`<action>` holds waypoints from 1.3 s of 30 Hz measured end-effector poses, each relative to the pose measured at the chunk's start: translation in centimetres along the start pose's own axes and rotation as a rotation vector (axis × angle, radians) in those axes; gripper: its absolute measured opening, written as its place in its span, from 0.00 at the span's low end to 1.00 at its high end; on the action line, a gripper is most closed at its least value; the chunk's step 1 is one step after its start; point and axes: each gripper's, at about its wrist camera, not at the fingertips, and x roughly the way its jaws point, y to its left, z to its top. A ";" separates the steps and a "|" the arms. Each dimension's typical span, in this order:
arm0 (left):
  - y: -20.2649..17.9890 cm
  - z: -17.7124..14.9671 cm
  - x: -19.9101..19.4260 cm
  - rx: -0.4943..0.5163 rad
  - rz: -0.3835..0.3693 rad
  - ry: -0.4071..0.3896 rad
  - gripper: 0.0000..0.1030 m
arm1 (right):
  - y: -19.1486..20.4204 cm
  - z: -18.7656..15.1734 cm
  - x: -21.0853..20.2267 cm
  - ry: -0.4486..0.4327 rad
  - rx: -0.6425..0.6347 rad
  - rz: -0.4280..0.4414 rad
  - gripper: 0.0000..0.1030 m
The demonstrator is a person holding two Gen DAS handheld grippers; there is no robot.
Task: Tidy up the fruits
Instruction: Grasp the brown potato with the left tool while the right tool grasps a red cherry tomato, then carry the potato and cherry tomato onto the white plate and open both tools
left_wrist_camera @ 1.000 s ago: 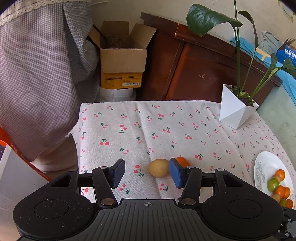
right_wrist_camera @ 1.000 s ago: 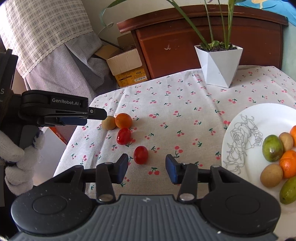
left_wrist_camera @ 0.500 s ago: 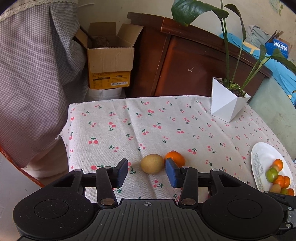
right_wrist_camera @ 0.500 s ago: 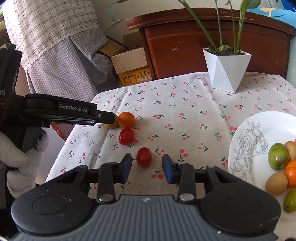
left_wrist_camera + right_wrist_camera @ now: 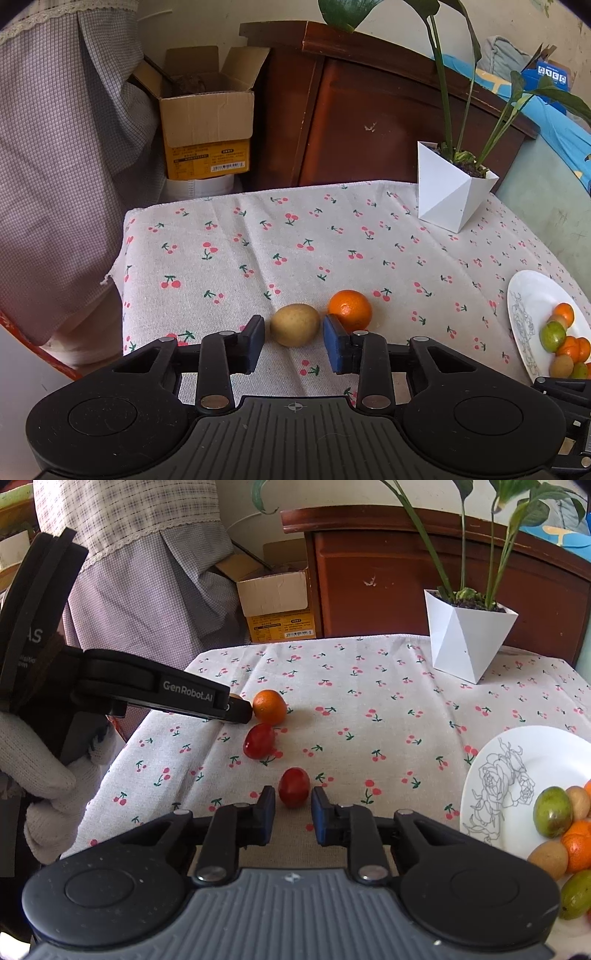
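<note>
Matte tan oval fruit [image 5: 294, 325] and glossy red tomato [image 5: 293, 787] sit between each gripper's parted jaws, ungrasped

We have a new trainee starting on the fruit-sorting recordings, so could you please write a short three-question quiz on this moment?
1. True or false: the left gripper is shut on the orange mandarin.
2. Which fruit sits between the right gripper's fingers? A) the nearer red tomato B) the farther red tomato C) a green fruit on the white plate
3. Fill in: the brown fruit lies on the cherry-print ____.

Key:
1. False; it is open around the brown fruit, with the mandarin just beyond its right finger.
2. A; gaps show on both sides.
3. Tablecloth.
</note>
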 end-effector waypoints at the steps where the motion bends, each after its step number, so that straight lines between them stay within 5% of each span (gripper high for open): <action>1: 0.0 0.0 0.0 0.003 -0.002 -0.001 0.26 | 0.0 0.0 0.0 0.000 0.003 0.002 0.19; 14: -0.3 -0.2 -0.2 0.015 0.010 -0.006 0.26 | 0.3 0.0 0.3 -0.021 -0.019 -0.010 0.24; 20: -0.6 -0.2 -0.9 0.014 0.001 -0.017 0.26 | 0.0 0.1 0.1 -0.018 0.007 -0.004 0.17; 39: -4.0 0.8 -3.8 0.031 -0.109 -0.103 0.26 | -3.4 1.5 -3.1 -0.113 0.137 -0.049 0.17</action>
